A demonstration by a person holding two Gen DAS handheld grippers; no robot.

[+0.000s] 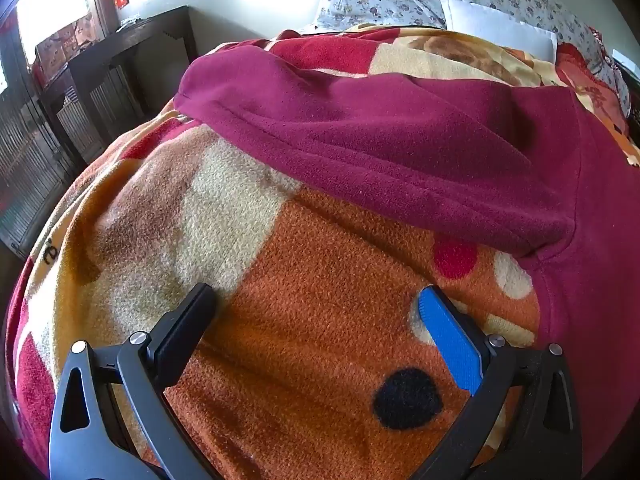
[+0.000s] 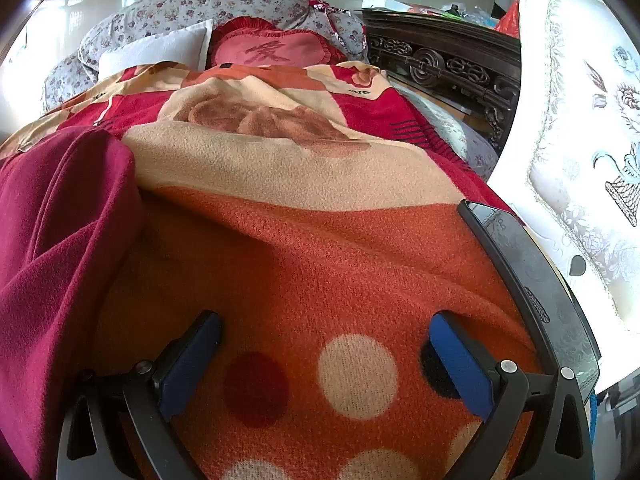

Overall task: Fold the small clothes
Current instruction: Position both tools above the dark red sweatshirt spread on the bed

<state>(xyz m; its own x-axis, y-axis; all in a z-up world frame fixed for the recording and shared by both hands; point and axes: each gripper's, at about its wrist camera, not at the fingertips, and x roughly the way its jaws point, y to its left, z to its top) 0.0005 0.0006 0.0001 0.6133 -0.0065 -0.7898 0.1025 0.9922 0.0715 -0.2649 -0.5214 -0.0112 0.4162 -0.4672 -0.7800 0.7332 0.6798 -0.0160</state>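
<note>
I am holding my left gripper (image 1: 316,300) and my right gripper (image 2: 326,322) over the orange fleece blanket with red, cream and black dots (image 1: 320,320), both spread wide and pinching nothing. The dark red fleece garment (image 1: 400,140) is lying on the blanket just beyond the left gripper. Its sleeve is running as a long band from far left to near right, joining the body at the right. In the right wrist view the garment is filling the left side. 1 black phone (image 2: 520,280) is lying right of my right gripper.
</note>
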